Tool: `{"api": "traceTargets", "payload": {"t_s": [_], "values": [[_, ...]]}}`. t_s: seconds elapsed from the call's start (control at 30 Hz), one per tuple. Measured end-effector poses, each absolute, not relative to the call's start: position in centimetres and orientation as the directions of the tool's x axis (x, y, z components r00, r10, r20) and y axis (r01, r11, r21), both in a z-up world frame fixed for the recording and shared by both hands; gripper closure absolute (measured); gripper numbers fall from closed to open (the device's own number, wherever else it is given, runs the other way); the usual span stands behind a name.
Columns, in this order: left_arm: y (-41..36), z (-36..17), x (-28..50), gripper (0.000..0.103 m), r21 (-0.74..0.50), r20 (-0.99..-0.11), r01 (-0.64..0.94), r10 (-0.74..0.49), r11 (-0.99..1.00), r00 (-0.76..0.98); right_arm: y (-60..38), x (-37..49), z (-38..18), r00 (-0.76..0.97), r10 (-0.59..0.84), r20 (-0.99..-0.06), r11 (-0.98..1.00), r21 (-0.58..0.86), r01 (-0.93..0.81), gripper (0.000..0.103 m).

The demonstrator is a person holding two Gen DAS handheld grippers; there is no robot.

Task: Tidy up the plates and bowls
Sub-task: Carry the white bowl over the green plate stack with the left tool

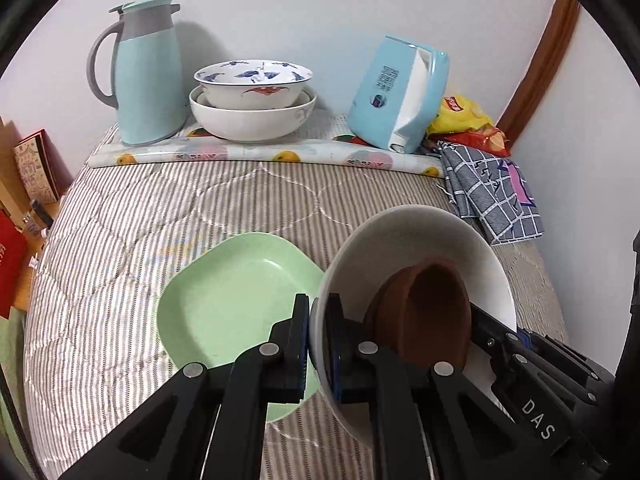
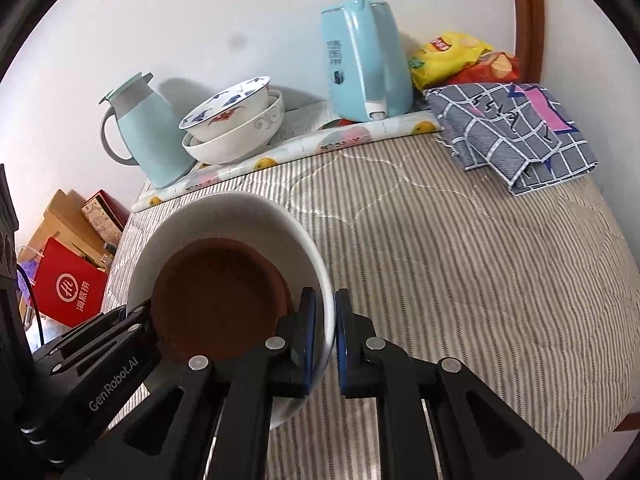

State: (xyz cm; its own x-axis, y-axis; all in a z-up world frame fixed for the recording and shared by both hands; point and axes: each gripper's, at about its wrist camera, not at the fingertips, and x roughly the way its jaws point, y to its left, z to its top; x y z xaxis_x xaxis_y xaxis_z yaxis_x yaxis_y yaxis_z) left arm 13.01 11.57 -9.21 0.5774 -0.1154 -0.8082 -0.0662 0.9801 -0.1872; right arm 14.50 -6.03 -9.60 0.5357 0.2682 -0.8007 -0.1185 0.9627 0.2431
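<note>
A white bowl [image 1: 420, 240] with a brown bowl [image 1: 432, 312] inside it is held tilted above the striped bed cover. My left gripper [image 1: 318, 344] is shut on the white bowl's left rim. My right gripper [image 2: 326, 332] is shut on the same white bowl's [image 2: 224, 212] right rim, with the brown bowl [image 2: 216, 296] inside. A pale green square plate [image 1: 236, 304] lies on the cover, left of the held bowl and partly under it. Two stacked bowls [image 1: 252, 96], a patterned one in a white one, stand at the back [image 2: 236, 124].
A light blue jug [image 1: 144, 76] stands at the back left, a light blue kettle [image 1: 396, 96] at the back right, both on a fruit-print mat [image 1: 256, 156]. Snack bags [image 2: 460, 60] and a folded checked cloth [image 2: 516, 132] lie at right. Red boxes [image 2: 68, 292] sit on the floor at left.
</note>
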Motion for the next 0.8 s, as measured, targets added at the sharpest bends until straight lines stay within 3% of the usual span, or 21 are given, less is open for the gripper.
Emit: {"api": "traceTargets", "payload": {"t_s": [0.8], "values": [[16.8,-11.8,14.5,0.094,-0.183,-0.839,-0.148,-0.076,0.972,0.540,-0.4,17.2,-12.1,0.473,0.296,-0.830,0.955,0.240,-0.177,0.094]]}}
